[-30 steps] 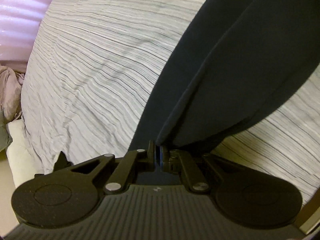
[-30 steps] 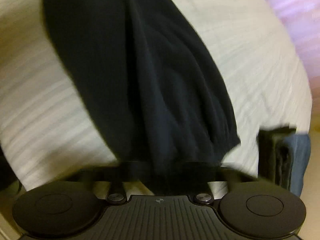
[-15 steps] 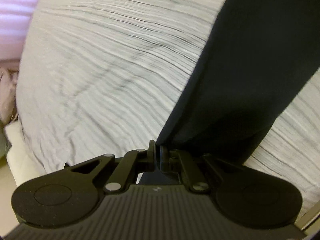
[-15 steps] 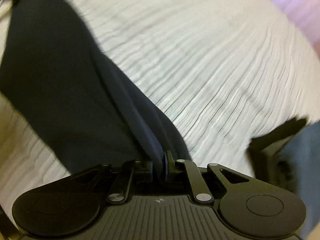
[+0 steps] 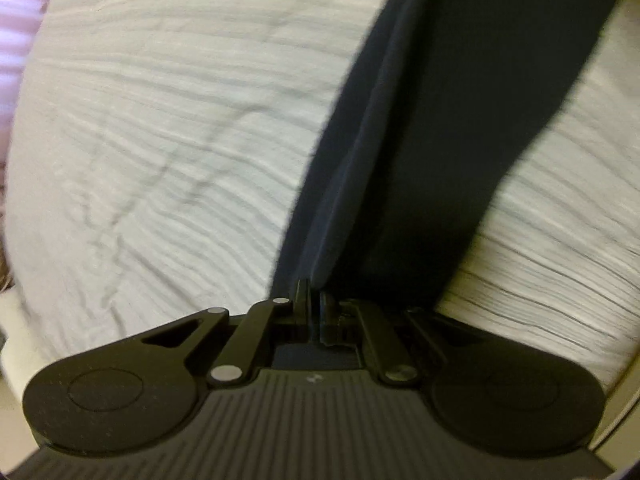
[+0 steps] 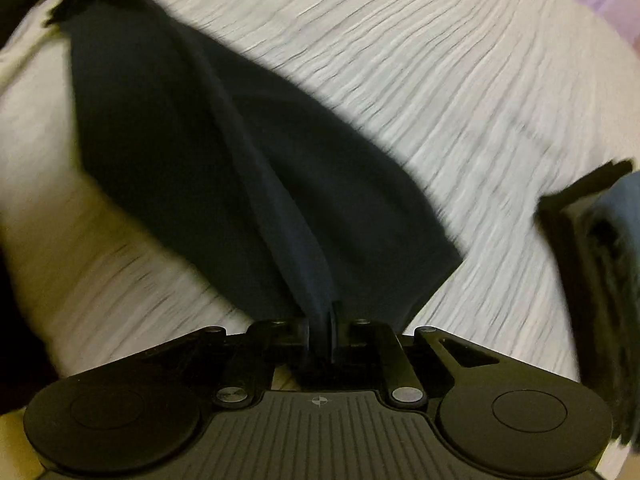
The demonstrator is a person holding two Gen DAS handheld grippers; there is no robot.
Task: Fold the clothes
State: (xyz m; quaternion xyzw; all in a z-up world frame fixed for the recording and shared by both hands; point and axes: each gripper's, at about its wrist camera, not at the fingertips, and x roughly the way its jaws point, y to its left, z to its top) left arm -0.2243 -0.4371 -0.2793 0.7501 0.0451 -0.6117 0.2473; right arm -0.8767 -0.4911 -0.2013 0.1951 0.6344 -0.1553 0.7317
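Striped white bedspread fills both views, creased at left; pink ribbed surface at top-left edge. Dark folded stack sits on bedspread at right.

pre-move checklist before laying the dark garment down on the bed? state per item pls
1. Left gripper clamped on the dark garment: ok.
2. Right gripper clamped on the garment; its jaws just closed further: ok.
3. Garment stretched flat between the grippers: not ok, a fold runs down from each grip.
4. Striped bedspread bare beside the garment: ok.
5. Folded stack clear of the garment: ok, apart at the right edge.
6. Garment's far edges: cannot tell.
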